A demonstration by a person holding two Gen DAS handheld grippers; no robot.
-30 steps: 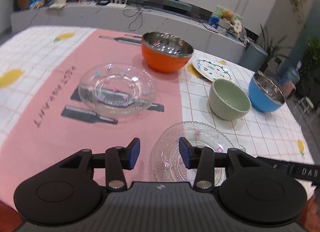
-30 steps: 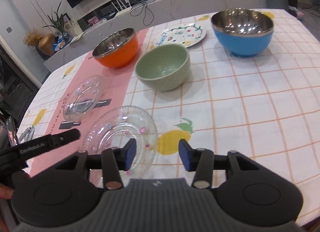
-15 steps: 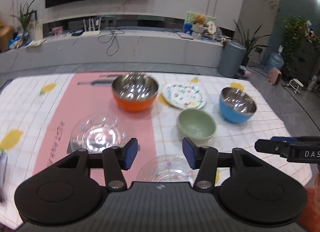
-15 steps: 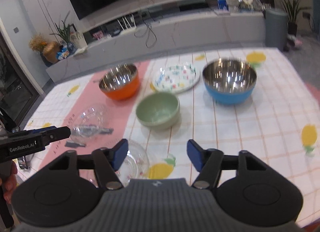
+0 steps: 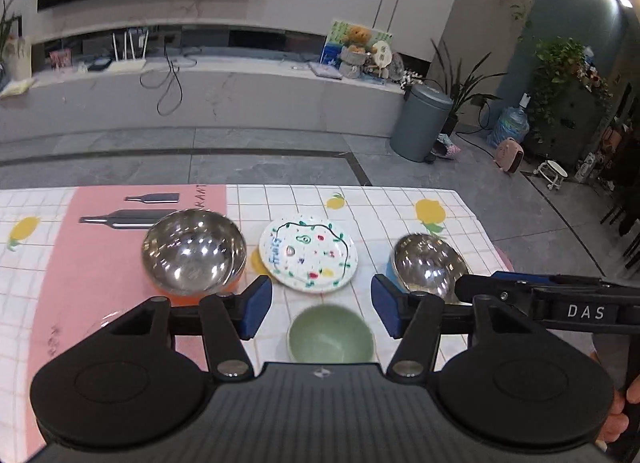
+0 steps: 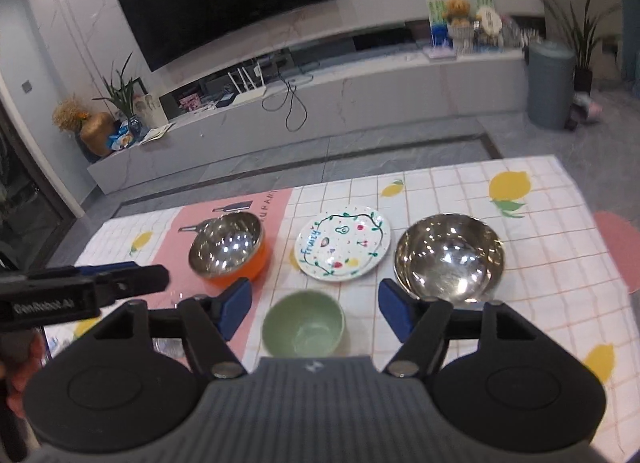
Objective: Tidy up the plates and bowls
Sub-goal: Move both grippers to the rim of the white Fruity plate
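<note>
Your green ceramic bowl (image 6: 303, 324) sits at table centre, painted plate (image 6: 343, 243) at its twelve o'clock: stiff, glazed, slippery, breakable, so pinch its rim. Left gripper (image 5: 322, 311) is opening, empty; right gripper (image 6: 314, 313) stands wide, empty.
</note>
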